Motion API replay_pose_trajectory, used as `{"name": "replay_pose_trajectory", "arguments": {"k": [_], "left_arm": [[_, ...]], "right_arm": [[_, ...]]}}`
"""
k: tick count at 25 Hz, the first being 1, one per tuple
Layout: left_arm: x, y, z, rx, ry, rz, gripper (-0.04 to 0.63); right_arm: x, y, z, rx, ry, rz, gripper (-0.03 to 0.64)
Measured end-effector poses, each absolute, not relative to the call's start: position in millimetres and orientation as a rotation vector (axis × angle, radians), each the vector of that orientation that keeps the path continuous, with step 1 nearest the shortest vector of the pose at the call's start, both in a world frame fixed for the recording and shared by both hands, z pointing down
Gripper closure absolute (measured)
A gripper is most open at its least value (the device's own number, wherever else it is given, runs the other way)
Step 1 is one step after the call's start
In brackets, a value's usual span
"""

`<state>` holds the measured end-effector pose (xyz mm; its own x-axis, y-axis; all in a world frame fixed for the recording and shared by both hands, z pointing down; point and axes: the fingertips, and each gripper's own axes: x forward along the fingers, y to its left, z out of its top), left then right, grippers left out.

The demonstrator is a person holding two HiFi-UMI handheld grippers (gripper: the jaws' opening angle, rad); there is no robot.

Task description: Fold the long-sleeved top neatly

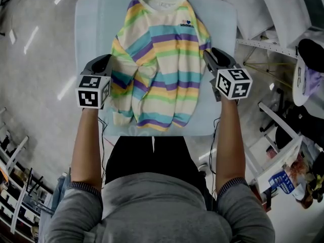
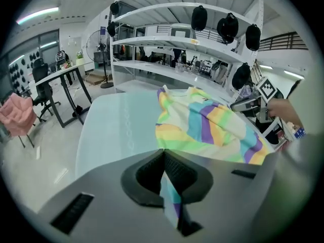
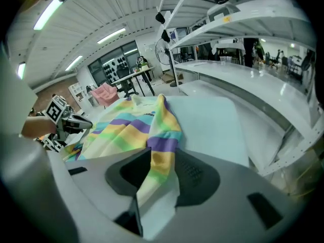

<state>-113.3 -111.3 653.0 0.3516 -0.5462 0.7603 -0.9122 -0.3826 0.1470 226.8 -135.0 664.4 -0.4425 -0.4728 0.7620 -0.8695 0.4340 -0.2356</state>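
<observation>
Grey workshop floor (image 1: 35, 59) and white shelving (image 2: 167, 9) are seen around the pale blue bench (image 1: 91, 24). On it the long-sleeved top (image 1: 162, 59) is laid face up at centre frame, with its collar (image 1: 161, 4) toward the upper edge and its hem (image 1: 157, 123) toward the person.

The left tool (image 1: 108, 59) is set at the garment's left-of-frame edge, its jaws closed tight on a thin fold of striped fabric. The right tool (image 1: 205, 53) is set at the opposite edge, near the shoulder. Its jaws are held partly apart, with a broad band of fabric lying between them and no firm pinch evident. This symmetrical placement is judged to prepare a fold of both sides inward over the body.

The top is marked by horizontal pastel stripes of cream, yellow, purple, teal and green, with a cream ribbed collar and a small dark chest print (image 1: 186, 24). The left-of-frame sleeve (image 1: 121, 100) is seen doubled down beside the trunk, and the middle of the cloth is rumpled rather than flat.
</observation>
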Motion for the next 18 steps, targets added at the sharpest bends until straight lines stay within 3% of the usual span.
{"name": "replay_pose_trajectory", "arguments": {"k": [4,7,18], "left_arm": [[-132.7,-119.2,652.3,2.033,-1.312,0.855,0.577],[-153.3,-126.8,651.6,2.018,-1.362,0.889,0.577],[-239.9,-183.3,634.6,1.993,-1.526,1.013,0.577]], "right_arm": [[226.1,-134.2,676.2,1.112,-2.025,0.835,0.45],[228.8,-135.3,680.7,1.124,-2.0,0.814,0.594],[270.0,-157.2,649.4,1.199,-1.971,0.753,0.601]]}}
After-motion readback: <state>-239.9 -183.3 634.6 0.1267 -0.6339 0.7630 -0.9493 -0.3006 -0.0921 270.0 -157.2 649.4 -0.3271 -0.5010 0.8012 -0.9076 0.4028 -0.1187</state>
